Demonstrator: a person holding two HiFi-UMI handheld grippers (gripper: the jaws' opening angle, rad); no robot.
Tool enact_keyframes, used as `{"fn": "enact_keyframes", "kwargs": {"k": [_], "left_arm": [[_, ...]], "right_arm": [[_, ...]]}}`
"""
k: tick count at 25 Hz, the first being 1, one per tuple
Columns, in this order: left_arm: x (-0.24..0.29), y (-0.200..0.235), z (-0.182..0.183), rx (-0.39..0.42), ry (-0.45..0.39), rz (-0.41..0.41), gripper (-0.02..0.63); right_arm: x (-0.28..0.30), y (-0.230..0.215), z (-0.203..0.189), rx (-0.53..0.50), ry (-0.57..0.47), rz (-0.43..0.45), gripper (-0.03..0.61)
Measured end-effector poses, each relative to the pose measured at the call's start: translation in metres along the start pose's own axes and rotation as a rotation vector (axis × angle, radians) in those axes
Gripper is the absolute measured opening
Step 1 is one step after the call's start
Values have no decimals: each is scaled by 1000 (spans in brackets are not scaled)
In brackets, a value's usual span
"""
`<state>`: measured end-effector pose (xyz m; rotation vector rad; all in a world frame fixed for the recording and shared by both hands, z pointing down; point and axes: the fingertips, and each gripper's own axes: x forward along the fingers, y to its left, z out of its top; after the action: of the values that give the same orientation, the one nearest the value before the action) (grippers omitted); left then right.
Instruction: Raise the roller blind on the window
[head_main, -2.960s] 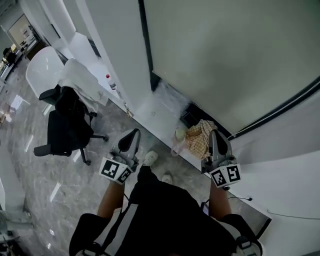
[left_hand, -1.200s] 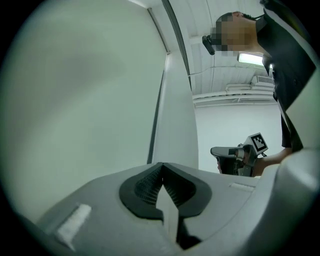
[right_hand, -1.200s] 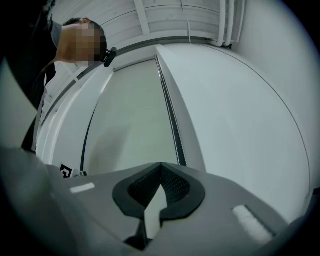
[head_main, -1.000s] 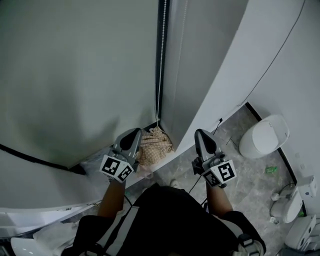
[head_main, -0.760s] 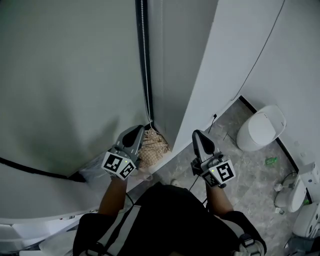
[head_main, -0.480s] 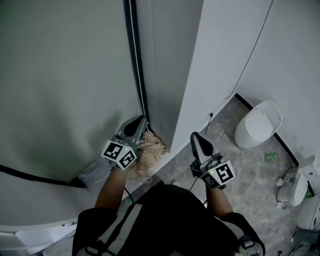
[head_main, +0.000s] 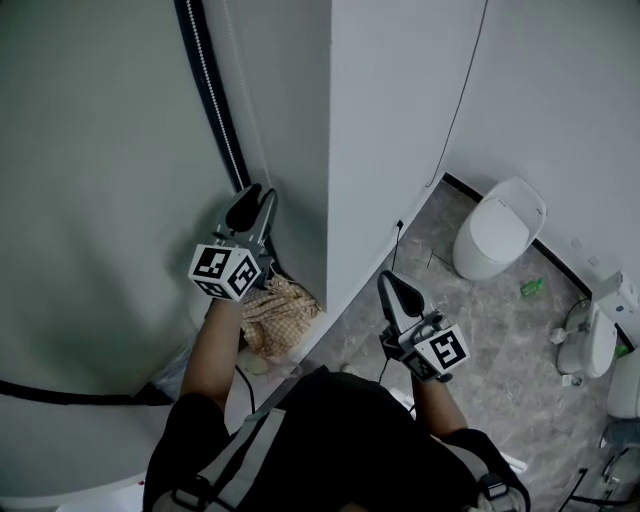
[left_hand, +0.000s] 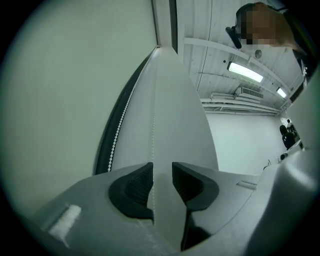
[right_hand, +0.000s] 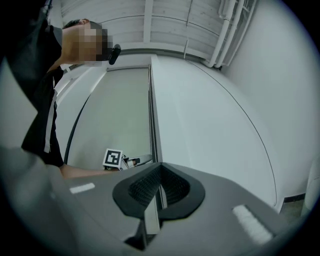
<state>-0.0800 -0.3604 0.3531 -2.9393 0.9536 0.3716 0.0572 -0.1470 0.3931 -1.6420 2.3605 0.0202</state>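
The roller blind hangs at your left, and its bead chain runs down along the blind's right edge. Just right of the chain a pillar juts toward you. A cloth lies at the foot of the blind, against the pillar's base. Past the pillar, to your right, a toilet stands on the floor, close to the wall

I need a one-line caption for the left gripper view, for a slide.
Left gripper, jaws just opened, with the blind's bead chain running between them, not clamped.
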Motion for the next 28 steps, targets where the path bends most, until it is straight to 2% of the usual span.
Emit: {"fn": "enact_keyframes", "kwargs": {"k": [4,12,14,15,16,21,28], "left_arm": [[23,9,8,14,-16,-12,135],[31,7,5,-50,-66,-50,132],[31,7,4,-53,-70,-50,112],[31,7,3,-47,-68,-44,56],[29,7,3,-40,-66,-41,11],[15,-2,8,-38,-74,-51,8],[-21,-15,17,-47,-70,-48,8]], "right_arm": [[-5,-14,3,-13,-14,-31,0],[-8,-31,7,-18,-6,-54,0],[-5,-32,6,-14,-3,-48,0],[-4,-32,5,-13,-1,-43,0],[-3,-32,3,-11,0,-38,0],[3,-26,3,-9,6,10,0],[32,0,3,21,14,146,0]]}}
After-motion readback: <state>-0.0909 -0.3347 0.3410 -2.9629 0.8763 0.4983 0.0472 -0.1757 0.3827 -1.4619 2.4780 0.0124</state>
